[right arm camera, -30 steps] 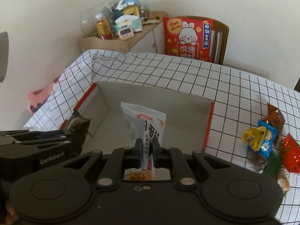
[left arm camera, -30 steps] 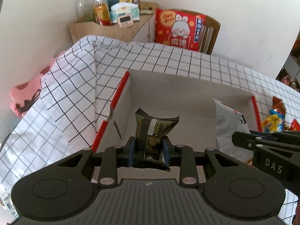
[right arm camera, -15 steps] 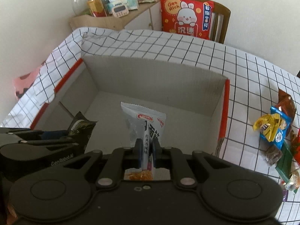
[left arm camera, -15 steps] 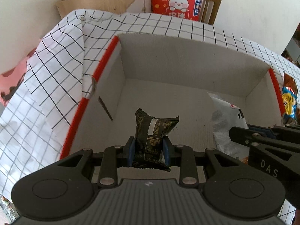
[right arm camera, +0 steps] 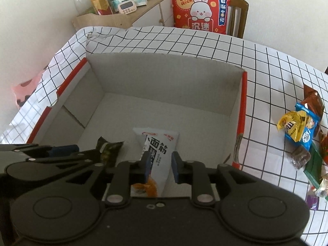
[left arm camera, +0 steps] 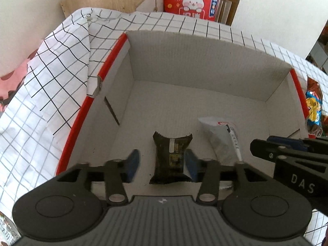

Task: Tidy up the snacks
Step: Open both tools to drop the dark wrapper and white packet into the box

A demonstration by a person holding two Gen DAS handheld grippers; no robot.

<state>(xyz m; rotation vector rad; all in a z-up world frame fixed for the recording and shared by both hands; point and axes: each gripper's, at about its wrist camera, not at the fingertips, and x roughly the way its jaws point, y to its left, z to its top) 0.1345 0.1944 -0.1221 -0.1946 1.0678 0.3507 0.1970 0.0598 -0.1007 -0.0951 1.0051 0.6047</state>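
Left gripper [left arm camera: 162, 165]: jaws opening, now apart where half a second ago they clamped the black snack packet [left arm camera: 171, 160]; the packet stands between the blue pads, the left pad clear of it, contact at the right pad uncertain. Right gripper [right arm camera: 159, 167]: jaws likewise opening, parted from their earlier clamp on the white snack packet [right arm camera: 156, 153], which sits between the pads with a gap showing on both sides. Both packets rest on the floor of the cardboard box [left arm camera: 205, 61], at 6 o'clock within it, the black one just beside the white one and at its 9 o'clock. Judgement: two snacks are delivered and released; withdrawal and a further pick come next. In the right wrist view, at 3 o'clock outside the box, a pile of loose snacks [right arm camera: 301, 127] remains on the white grid-pattern tablecloth [right arm camera: 266, 65], so the task is well short of complete. The box has red-edged side walls; the cloth is rucked at its 10 o'clock corner. Beyond, at 12 o'clock, a wooden chair carries a red rabbit cushion [right arm camera: 202, 10]; at 11 o'clock a wooden cabinet [right arm camera: 123, 18] holds jars, tissues and a small timer against a plain pale wall.
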